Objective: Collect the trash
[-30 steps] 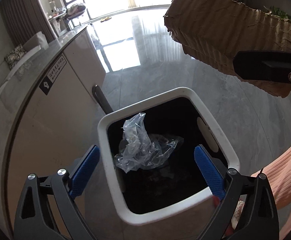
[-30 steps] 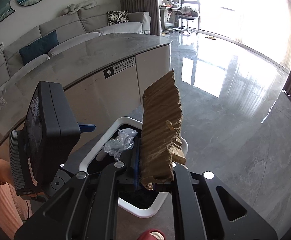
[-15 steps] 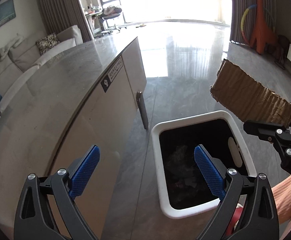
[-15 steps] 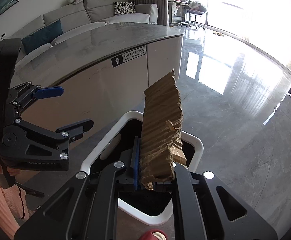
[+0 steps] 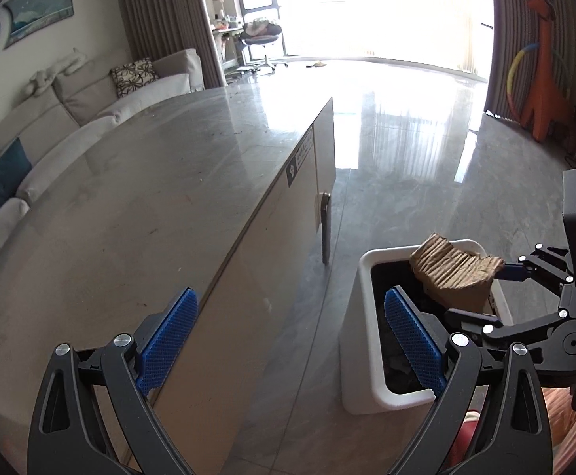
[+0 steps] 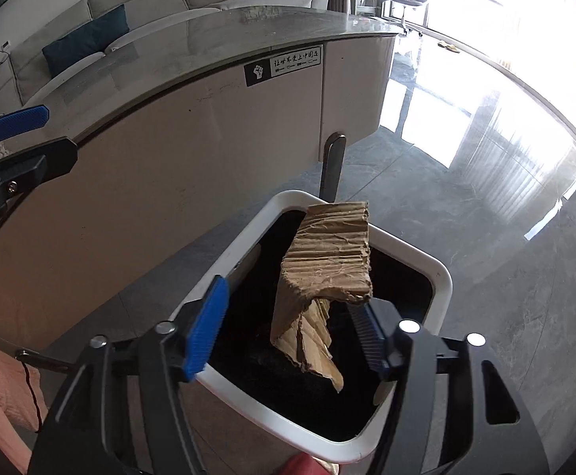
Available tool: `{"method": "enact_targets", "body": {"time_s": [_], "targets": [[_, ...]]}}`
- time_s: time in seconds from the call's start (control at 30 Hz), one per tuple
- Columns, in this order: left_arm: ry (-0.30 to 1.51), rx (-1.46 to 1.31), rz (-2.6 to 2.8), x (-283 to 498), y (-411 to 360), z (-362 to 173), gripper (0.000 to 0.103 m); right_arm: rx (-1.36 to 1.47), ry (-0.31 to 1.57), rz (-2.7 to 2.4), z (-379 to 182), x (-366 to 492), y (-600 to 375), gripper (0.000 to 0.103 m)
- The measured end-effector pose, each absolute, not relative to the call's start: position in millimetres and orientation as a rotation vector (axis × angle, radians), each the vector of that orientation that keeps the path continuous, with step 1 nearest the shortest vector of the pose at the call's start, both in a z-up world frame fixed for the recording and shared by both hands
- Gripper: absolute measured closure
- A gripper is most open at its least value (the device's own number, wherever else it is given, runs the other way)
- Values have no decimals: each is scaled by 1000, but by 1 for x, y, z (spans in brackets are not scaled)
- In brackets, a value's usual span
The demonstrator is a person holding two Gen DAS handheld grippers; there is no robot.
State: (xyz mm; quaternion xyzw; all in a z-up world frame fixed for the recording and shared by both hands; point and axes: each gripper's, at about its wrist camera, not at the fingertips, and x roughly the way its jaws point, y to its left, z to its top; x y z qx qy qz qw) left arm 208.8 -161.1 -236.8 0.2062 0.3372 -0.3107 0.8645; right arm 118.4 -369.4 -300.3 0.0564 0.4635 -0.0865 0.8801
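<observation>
Both pairs of fingers stand wide apart. The right gripper (image 6: pixel 288 328) has just been opening, freeing the cardboard piece (image 6: pixel 323 281), which now tips loose at centre frame over the white bin (image 6: pixel 442 277), touching neither pad. This item looks as good as binned. The left gripper (image 5: pixel 288 340), empty, points at the tabletop (image 5: pixel 149 206) upper left; nothing blocks the drop.

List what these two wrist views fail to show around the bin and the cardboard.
- Bin contents: both views, interior too dark.
- Bin's near rim: right wrist view, behind the right tongs, whose jaws have just been opening.
- Cardboard lower edge: left wrist view, behind those tongs.
- Counter label text: too small.
- Person: only a sleeve, cut off at the edge.
</observation>
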Motion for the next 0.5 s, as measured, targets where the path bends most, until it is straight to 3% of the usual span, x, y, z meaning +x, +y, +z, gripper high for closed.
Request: {"method": "enact_targets", "body": {"time_s": [0.17, 0.5], "targets": [[688, 426, -641, 206, -153, -230, 8, -39, 972, -244, -304, 122, -354, 5], [626, 383, -539, 205, -116, -205, 5, -11, 656, -218, -233, 102, -333, 5]]}}
